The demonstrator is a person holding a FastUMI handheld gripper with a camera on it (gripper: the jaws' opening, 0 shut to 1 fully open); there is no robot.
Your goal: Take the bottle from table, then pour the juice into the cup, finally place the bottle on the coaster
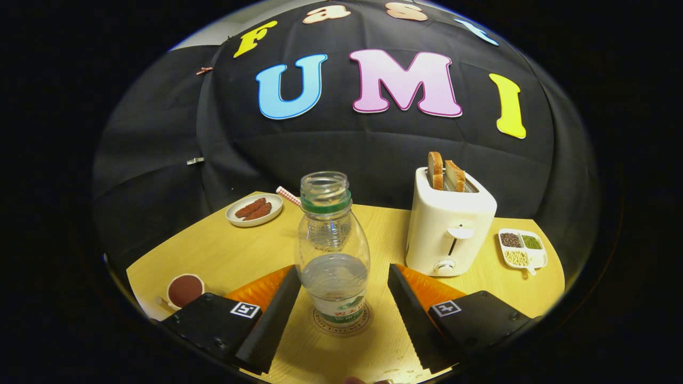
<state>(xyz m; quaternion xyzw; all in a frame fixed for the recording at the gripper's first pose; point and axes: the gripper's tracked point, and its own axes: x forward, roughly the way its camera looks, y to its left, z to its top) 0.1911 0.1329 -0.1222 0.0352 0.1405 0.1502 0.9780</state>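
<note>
While between two spread fingers [341, 309], one bottle [333, 250] upright on one coaster [320, 322].

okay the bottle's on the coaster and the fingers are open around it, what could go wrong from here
The bottle stands uncapped on the coaster, between the open fingers of the gripper. Pulling back crookedly, a finger could clip it and tip it, spilling the remaining liquid. Droplets already lie on the table near the right finger, so it may be slippery. A sideways swing could strike the toaster.

We see warm, even light on the table [224, 256]; the focus is sharp, and the fisheye bends the edges strongly.
</note>
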